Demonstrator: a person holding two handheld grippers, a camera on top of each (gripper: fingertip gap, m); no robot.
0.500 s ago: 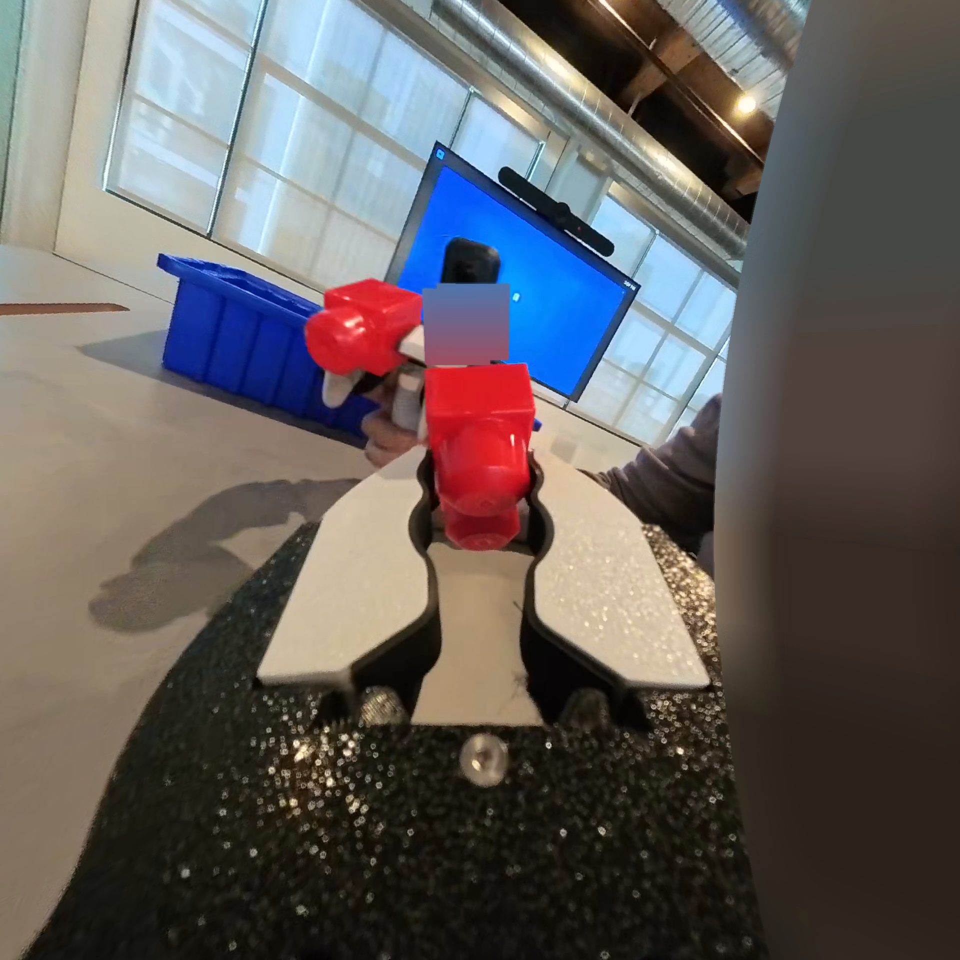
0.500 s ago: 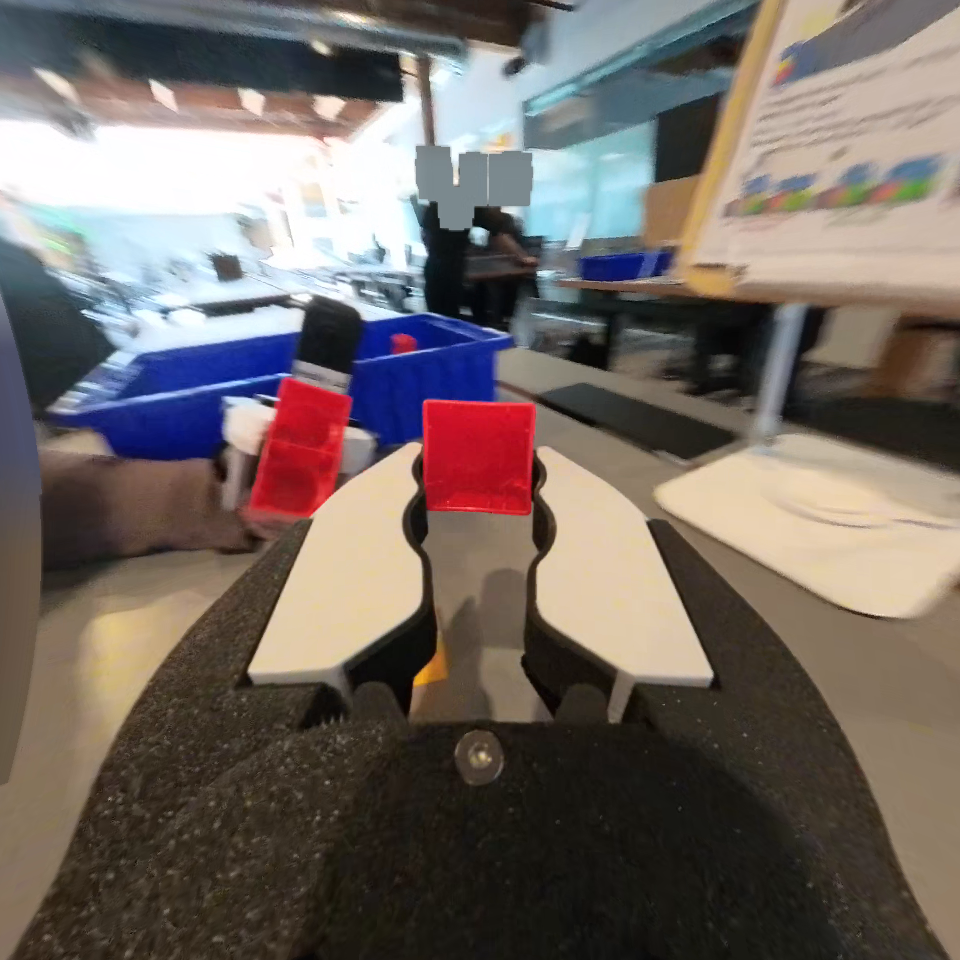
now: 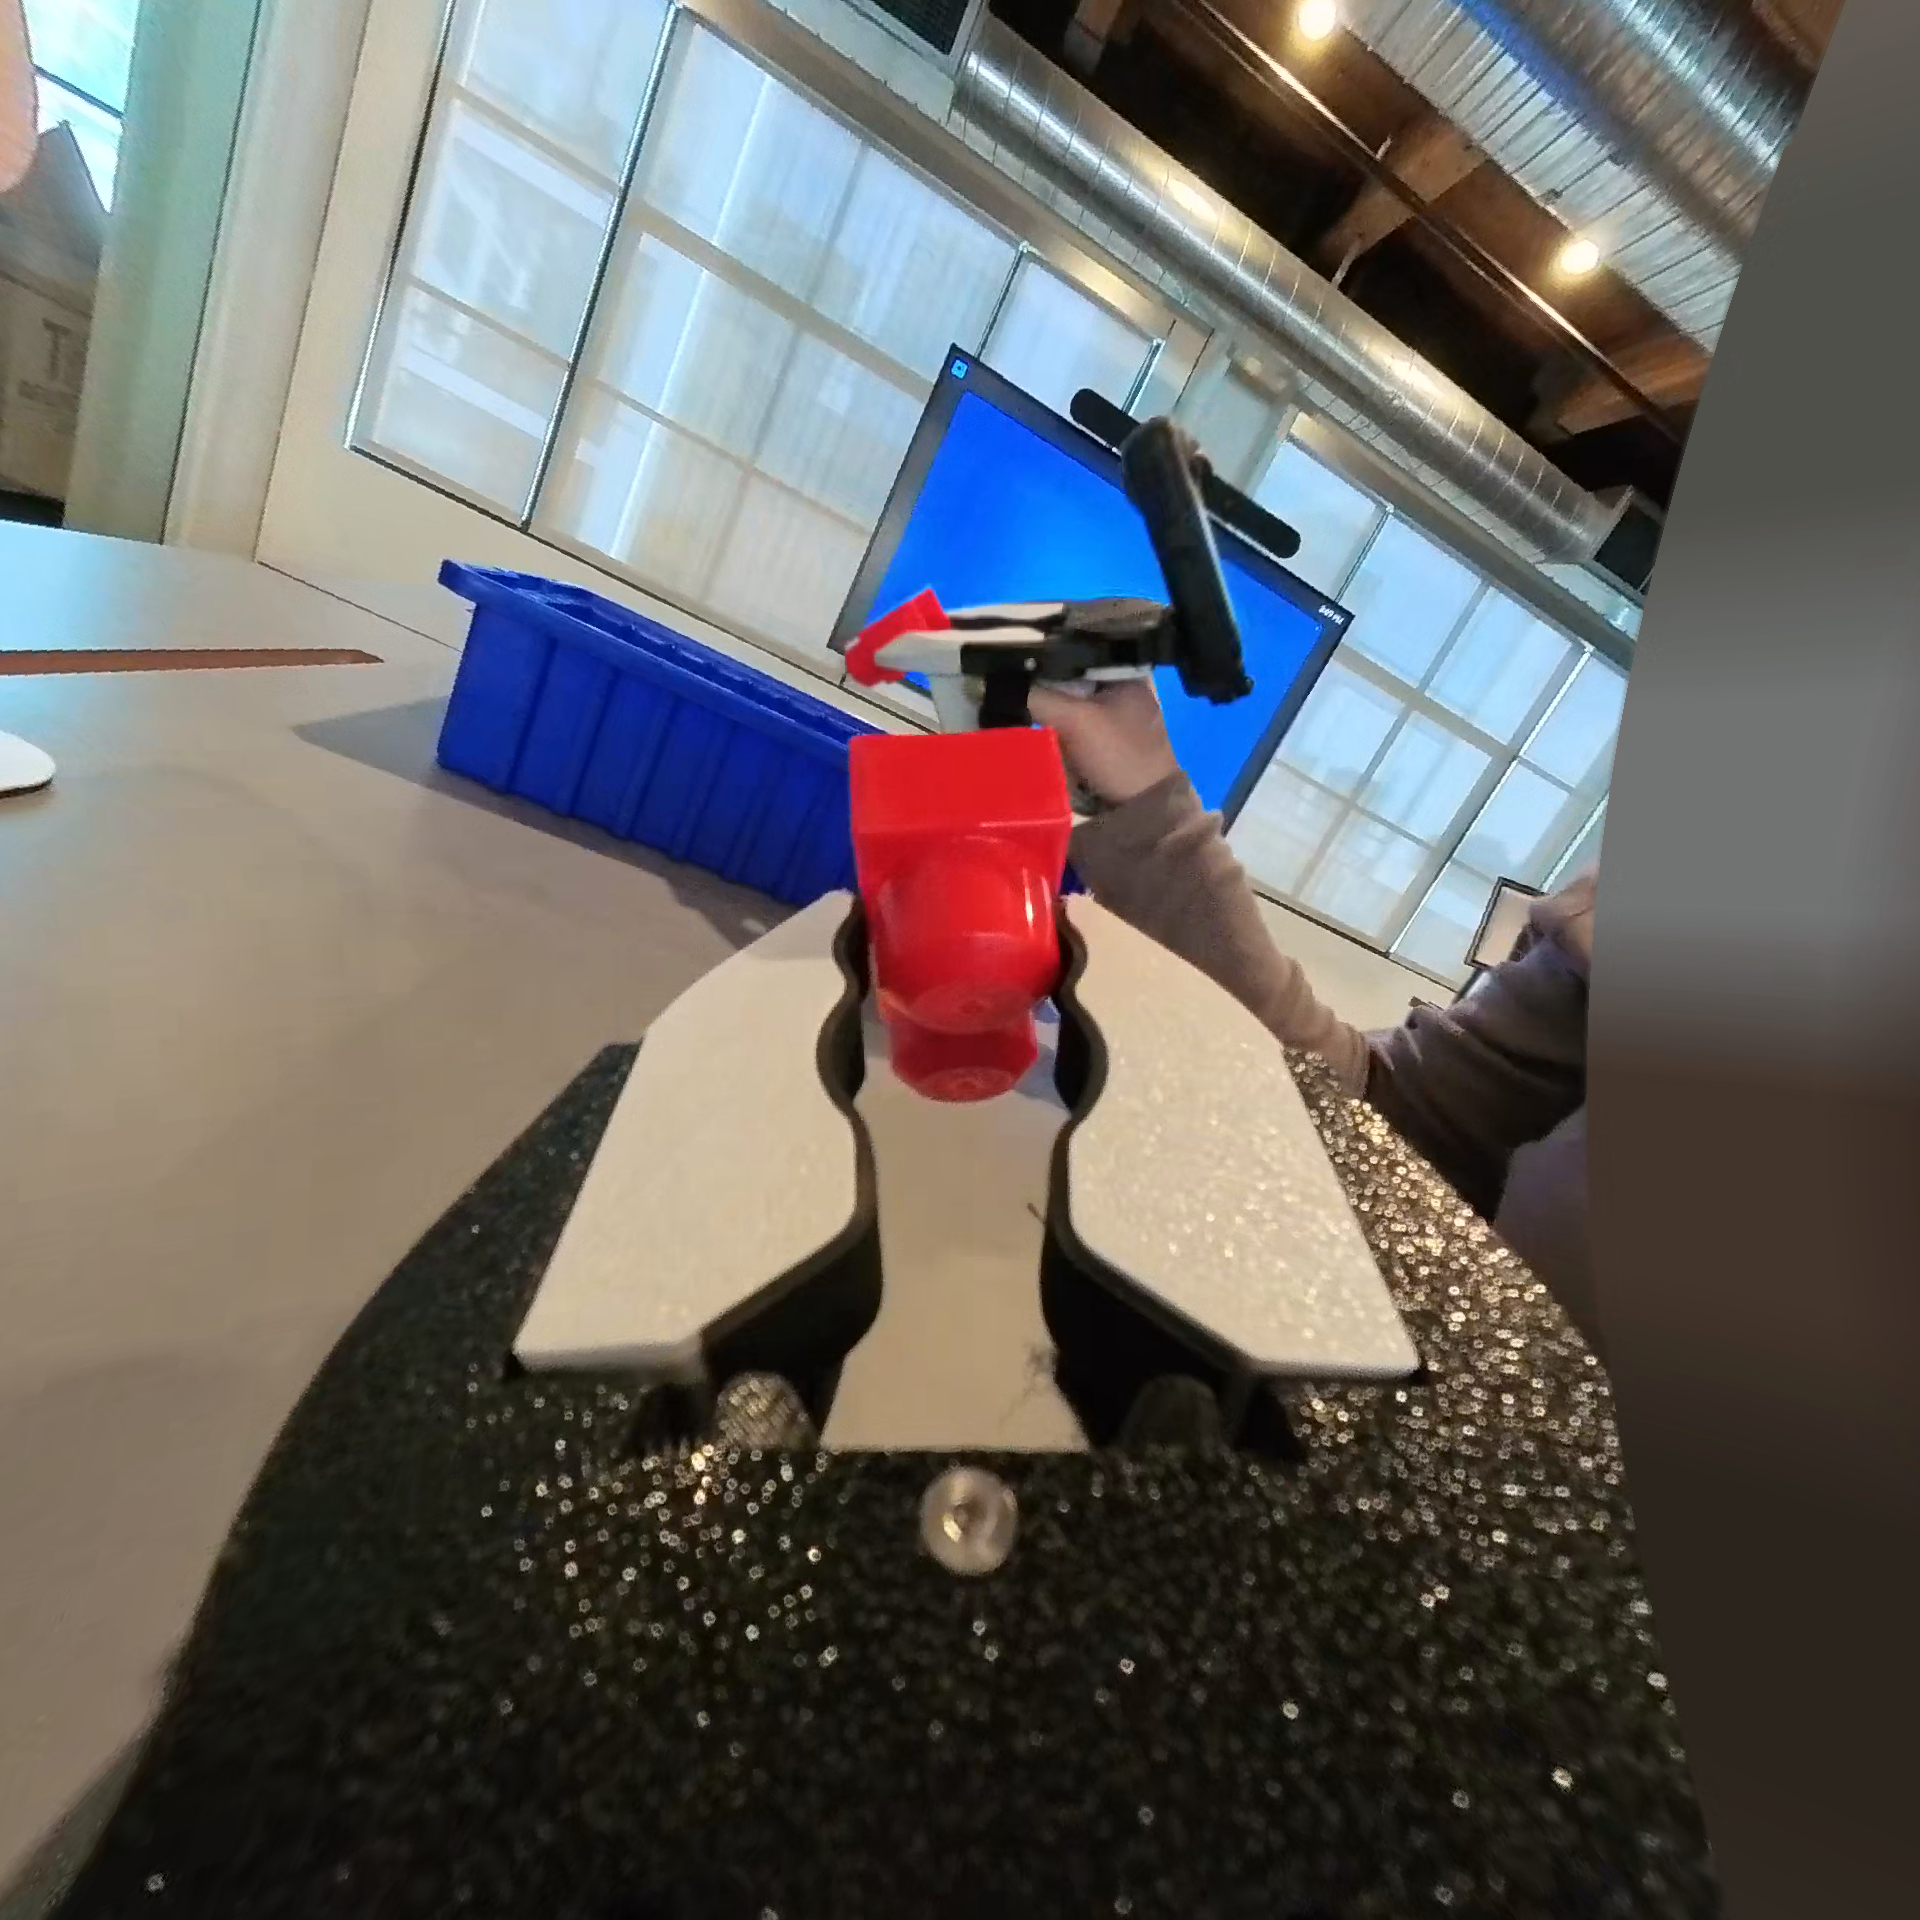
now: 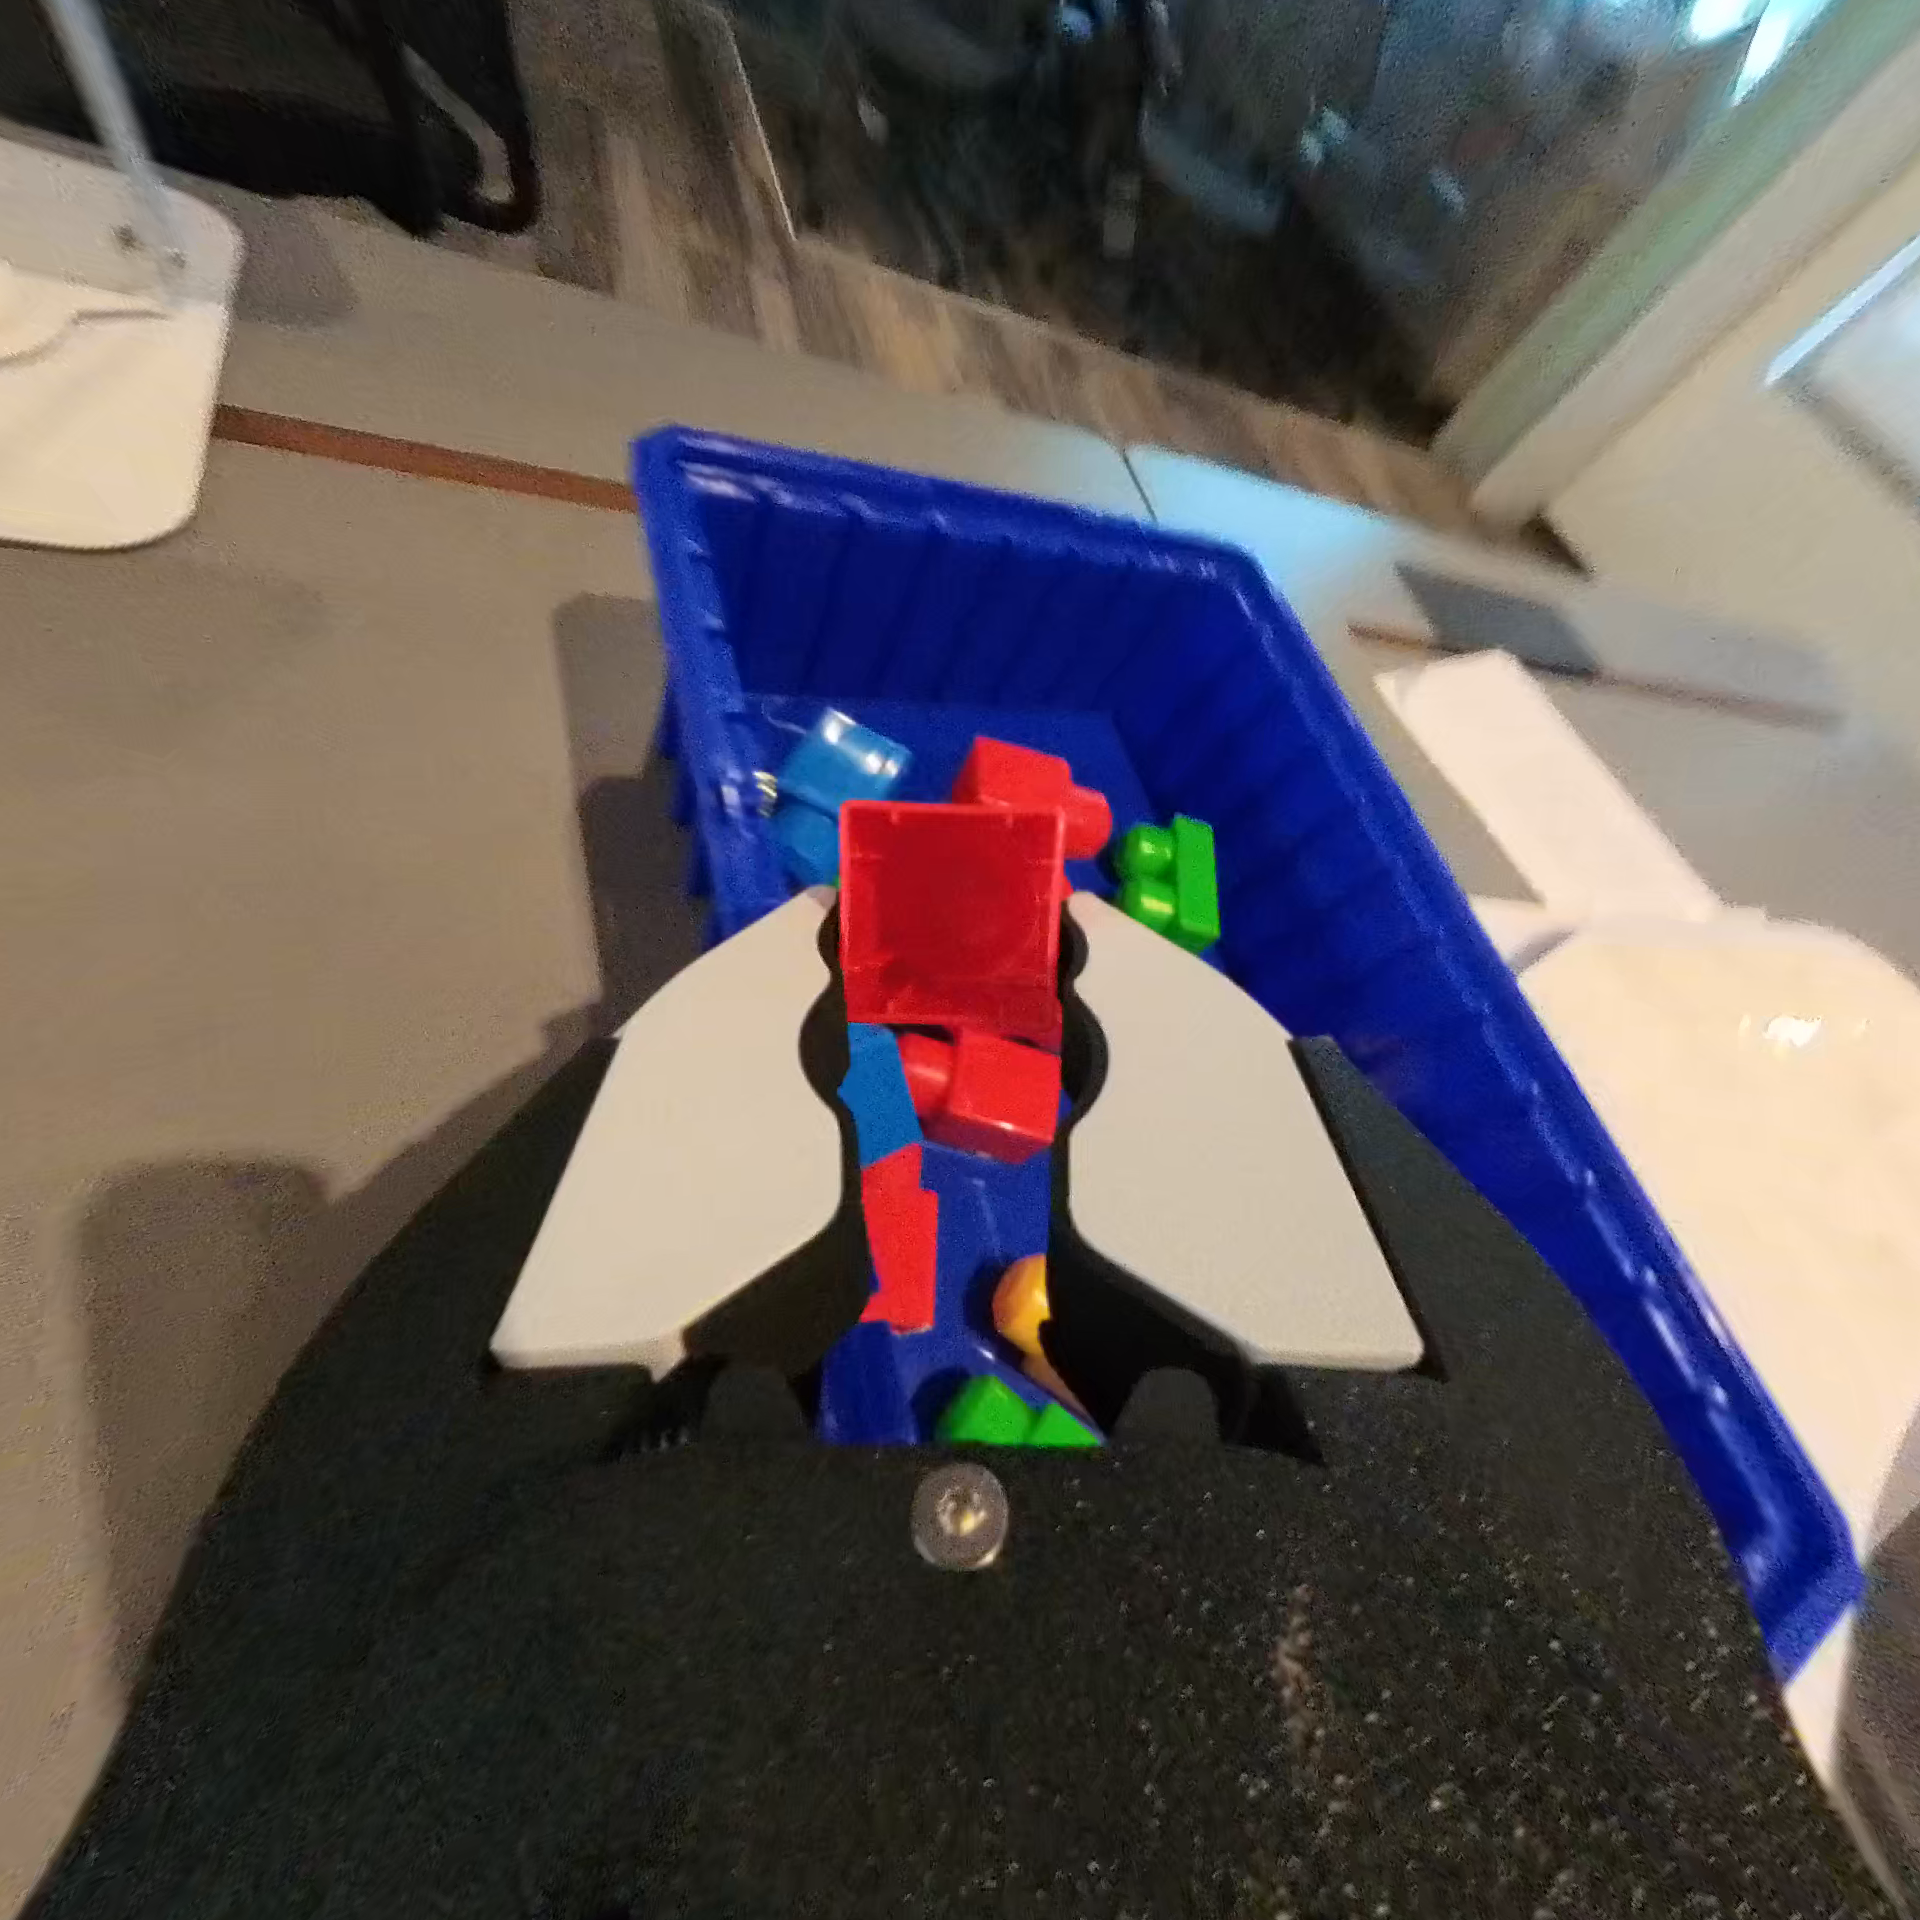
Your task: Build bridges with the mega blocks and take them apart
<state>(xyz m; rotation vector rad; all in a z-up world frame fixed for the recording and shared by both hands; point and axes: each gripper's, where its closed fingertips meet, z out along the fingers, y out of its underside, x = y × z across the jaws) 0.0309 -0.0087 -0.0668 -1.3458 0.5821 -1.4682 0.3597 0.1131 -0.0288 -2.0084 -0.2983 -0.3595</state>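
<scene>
My right gripper (image 4: pixel 951 935), clamped on 1 red block (image 4: pixel 951 914) with its hollow side toward the camera, hangs over the blue bin (image 4: pixel 1351 831) stretching toward 12 o'clock, while my left gripper (image 3: pixel 961 977) pinches another red block (image 3: pixel 961 894) by its stud above the table (image 3: pixel 260 987).

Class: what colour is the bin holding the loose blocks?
Blue; the bin shows best in the right wrist view.
</scene>
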